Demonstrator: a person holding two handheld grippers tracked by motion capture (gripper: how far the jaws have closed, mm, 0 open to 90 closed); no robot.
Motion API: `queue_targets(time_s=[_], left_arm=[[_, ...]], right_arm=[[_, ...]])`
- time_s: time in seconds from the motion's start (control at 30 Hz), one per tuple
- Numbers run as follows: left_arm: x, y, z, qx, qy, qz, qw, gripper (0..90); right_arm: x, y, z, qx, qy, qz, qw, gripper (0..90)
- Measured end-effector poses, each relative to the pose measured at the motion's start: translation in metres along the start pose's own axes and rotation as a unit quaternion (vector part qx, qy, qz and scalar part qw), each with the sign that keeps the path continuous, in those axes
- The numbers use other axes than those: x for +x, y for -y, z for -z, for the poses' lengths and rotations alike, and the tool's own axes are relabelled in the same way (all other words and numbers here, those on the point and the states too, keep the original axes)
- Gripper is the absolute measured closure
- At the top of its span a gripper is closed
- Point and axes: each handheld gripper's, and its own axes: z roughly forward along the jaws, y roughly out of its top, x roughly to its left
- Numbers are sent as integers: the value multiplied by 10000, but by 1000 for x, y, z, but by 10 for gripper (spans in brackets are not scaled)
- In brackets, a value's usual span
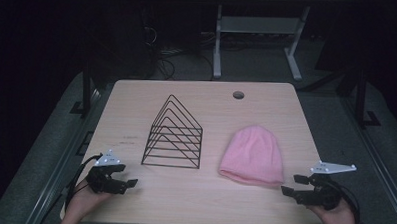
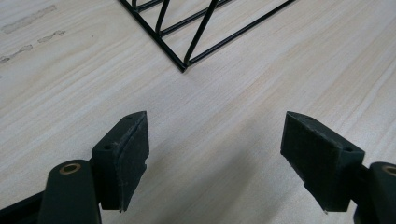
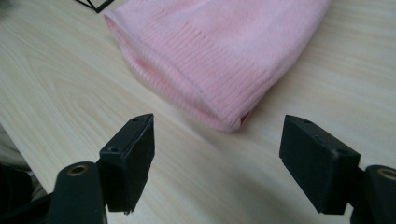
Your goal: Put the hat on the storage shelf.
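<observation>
The left gripper point(image 1: 126, 182) is held low over the near left corner of the table point(image 1: 137, 90), jaws spread wide and empty; in the left gripper view bare wood is seen between them, with the near corner of the wire rack point(image 2: 184, 65) just ahead. The wire rack point(image 1: 173, 136) stands upright left of the table's centre, apart from everything else. The pink hat point(image 1: 253, 155) lies flat to the right of the rack, its ribbed brim turned toward the person. The right gripper point(image 1: 289, 190) is held near the brim's right corner, jaws likewise wide apart with nothing between them; in the right gripper view the hat point(image 3: 219, 56) is seen close ahead, not yet touched. The step in hand is judged to be a reach for the hat. A clean pick is likely best obtained if the right gripper is brought forward until the brim's folded edge sits between the pads, one jaw slid beneath the knit, then closed firmly, since soft fabric may slip. The rack should be steadied by the left gripper only if needed.
</observation>
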Motion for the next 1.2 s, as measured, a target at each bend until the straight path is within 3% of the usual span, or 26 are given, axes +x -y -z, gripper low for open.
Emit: queue_targets(time_s=[0.17,0.37,0.73,1.2], left_arm=[[1,-1,1,-29,0,-5,10000,236],[-2,-2,-2,-39,21,-1,10000,237],[-1,-2,-1,-7,16,8,10000,236],[0,-2,-3,24,16,-8,10000,237]], right_arm=[[-6,-18,-5,47,-75,56,9999,261],[-14,-47,-16,466,-189,150,9986,212],[-29,-82,-34,597,-295,198,9976,189],[-53,-122,-60,824,-159,178,9963,210]])
